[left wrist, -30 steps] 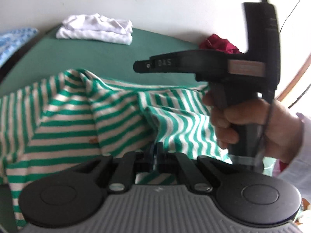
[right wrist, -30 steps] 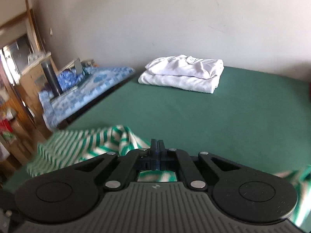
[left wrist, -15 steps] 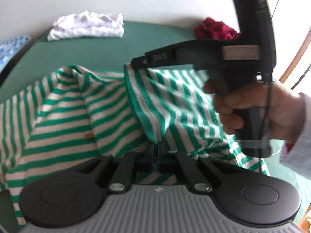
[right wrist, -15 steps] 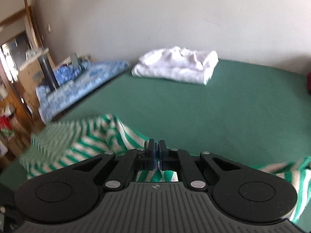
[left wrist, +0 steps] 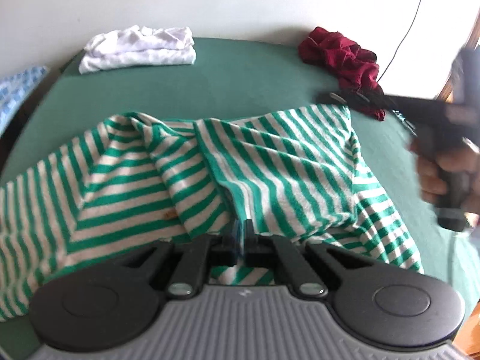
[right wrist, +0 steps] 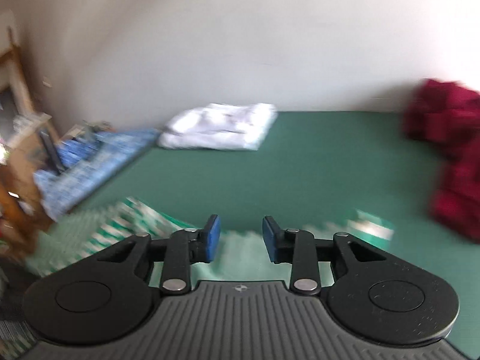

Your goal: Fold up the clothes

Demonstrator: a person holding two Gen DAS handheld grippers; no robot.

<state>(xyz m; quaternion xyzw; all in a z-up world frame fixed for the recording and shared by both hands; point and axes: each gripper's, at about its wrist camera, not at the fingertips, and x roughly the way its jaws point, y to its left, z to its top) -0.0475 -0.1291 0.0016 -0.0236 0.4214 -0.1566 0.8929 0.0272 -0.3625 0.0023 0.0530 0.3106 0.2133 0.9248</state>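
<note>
While the left tongs (left wrist: 242, 234) pinch the rumpled striped knit shirt (left wrist: 270, 165), the right tongs (right wrist: 241, 238) gape.

Daylight filled both views, soft and even, with the pale wall (left wrist: 240, 0) washed nearly white. In the left wrist view the brightest glare sat at the upper right edge, beside the blurred black handheld gripper (left wrist: 339, 99) and the smeared hand (left wrist: 447, 177) holding it. The green-and-white striped garment (left wrist: 270, 162) was sharp there, with faint shadows in its folds. The right wrist view was motion-blurred throughout: the folded white clothes (right wrist: 219, 127), the crumpled dark red garment (right wrist: 450, 150) and the stripes were all smeared, while the blue-padded fingers (right wrist: 212, 238) stayed crisp. Fisheye distortion bowed the green bed surface (left wrist: 240, 84) and darkened the corners.
</note>
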